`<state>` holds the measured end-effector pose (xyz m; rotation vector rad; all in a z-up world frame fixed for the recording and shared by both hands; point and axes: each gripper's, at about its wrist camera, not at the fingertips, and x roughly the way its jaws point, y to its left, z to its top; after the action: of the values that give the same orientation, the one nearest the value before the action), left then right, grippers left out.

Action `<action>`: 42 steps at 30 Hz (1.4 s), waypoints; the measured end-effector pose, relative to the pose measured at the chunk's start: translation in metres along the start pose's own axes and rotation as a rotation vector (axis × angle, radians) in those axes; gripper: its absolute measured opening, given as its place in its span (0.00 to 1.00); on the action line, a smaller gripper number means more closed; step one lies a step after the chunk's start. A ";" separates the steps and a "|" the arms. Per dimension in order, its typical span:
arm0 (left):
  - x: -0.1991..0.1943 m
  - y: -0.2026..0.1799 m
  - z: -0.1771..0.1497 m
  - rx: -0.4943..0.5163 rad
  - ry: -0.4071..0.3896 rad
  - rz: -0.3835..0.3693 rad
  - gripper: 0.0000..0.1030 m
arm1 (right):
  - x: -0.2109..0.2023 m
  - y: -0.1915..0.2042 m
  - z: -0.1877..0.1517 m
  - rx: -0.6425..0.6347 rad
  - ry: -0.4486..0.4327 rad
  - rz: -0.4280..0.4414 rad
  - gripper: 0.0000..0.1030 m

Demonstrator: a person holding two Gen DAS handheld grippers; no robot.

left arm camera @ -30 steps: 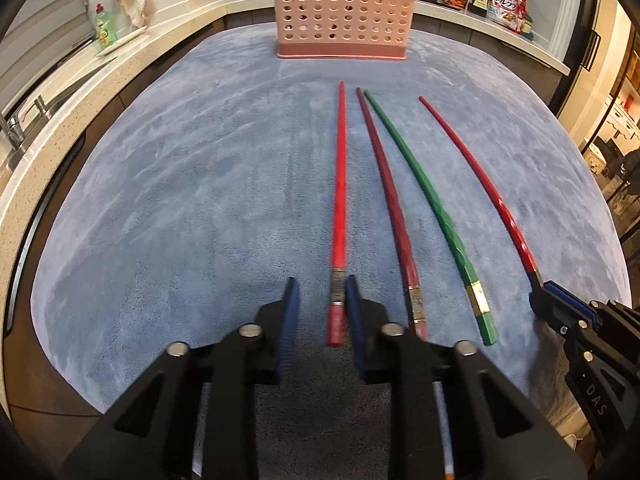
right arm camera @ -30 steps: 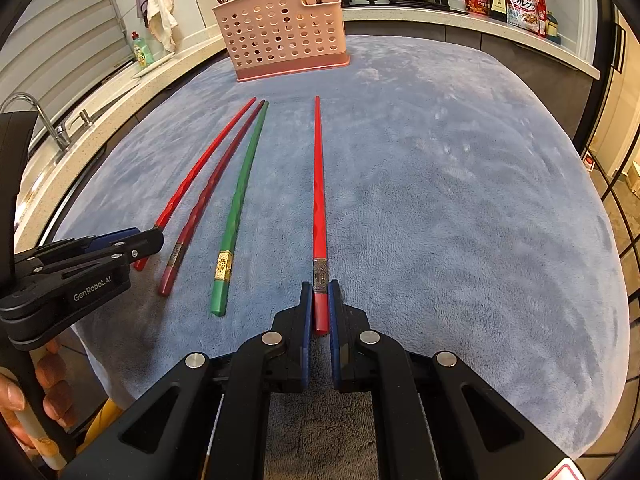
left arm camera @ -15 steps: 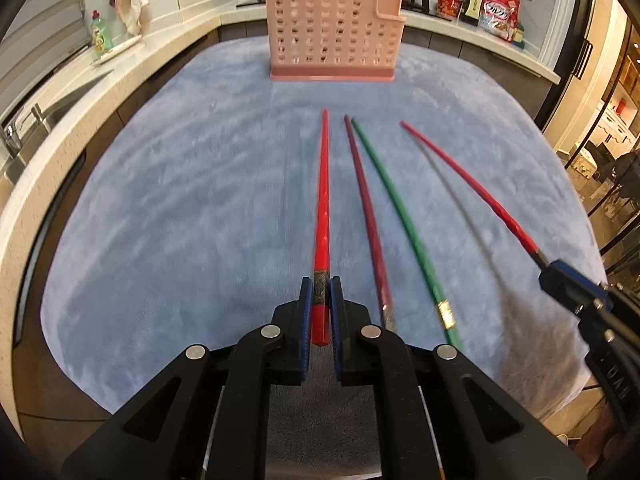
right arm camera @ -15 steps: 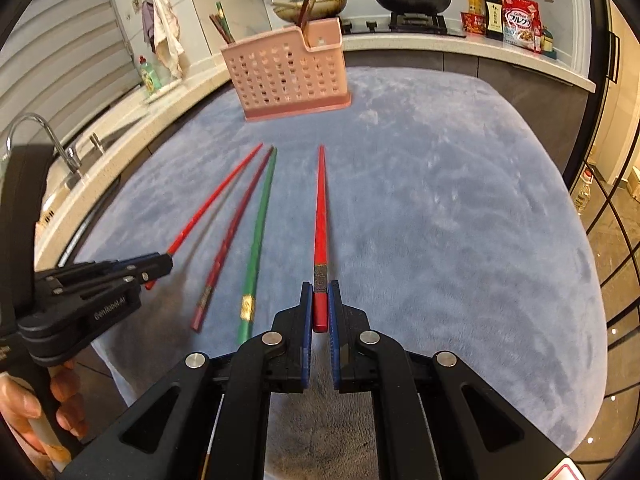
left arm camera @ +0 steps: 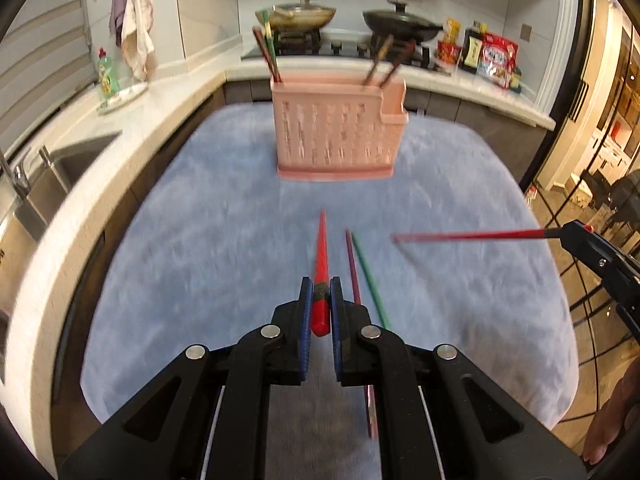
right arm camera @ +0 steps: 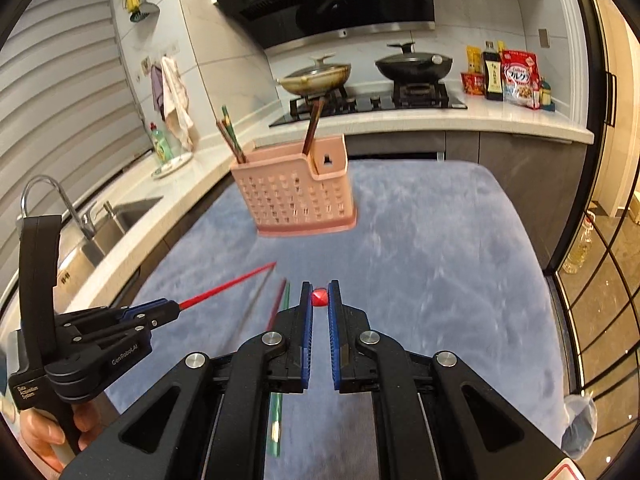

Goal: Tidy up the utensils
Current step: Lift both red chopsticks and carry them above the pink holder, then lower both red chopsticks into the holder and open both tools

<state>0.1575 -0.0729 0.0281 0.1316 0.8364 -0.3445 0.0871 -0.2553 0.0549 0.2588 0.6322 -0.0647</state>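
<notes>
Two red chopsticks (left arm camera: 321, 264) – one clamped in each gripper (left arm camera: 321, 300), two more on blue cloth (left arm camera: 200, 260), one pink basket (left arm camera: 336, 136).

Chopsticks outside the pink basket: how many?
4: a bright red chopstick in the left claw, another in the right claw, dark red and green on the cloth.

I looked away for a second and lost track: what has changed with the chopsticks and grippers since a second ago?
The left gripper closed on a red chopstick and lifted it off the cloth. The right gripper, already clamped on the other red chopstick, raised it too. The maroon chopstick and green chopstick still lie on the cloth, and the pink holder stands where it was.
</notes>
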 end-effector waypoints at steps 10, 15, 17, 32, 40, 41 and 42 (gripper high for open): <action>-0.005 0.023 0.082 -0.048 -0.108 0.009 0.08 | 0.013 0.002 0.068 0.028 -0.076 0.025 0.07; -0.010 0.035 0.114 -0.061 -0.138 0.009 0.08 | 0.018 0.008 0.097 0.036 -0.105 0.052 0.07; -0.012 0.040 0.128 -0.063 -0.154 0.015 0.07 | 0.021 0.010 0.113 0.045 -0.121 0.069 0.07; -0.050 0.049 0.248 -0.081 -0.352 0.008 0.07 | 0.052 0.032 0.226 0.063 -0.265 0.093 0.07; -0.043 0.044 0.289 -0.056 -0.408 0.021 0.07 | 0.086 0.038 0.251 0.055 -0.259 0.079 0.07; -0.042 0.044 0.292 -0.055 -0.410 0.020 0.07 | 0.090 0.038 0.252 0.053 -0.255 0.077 0.07; -0.041 0.044 0.294 -0.055 -0.412 0.016 0.07 | 0.095 0.038 0.252 0.050 -0.251 0.075 0.07</action>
<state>0.3548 -0.0952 0.2536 0.0137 0.4369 -0.3188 0.3137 -0.2818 0.2029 0.3169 0.3718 -0.0405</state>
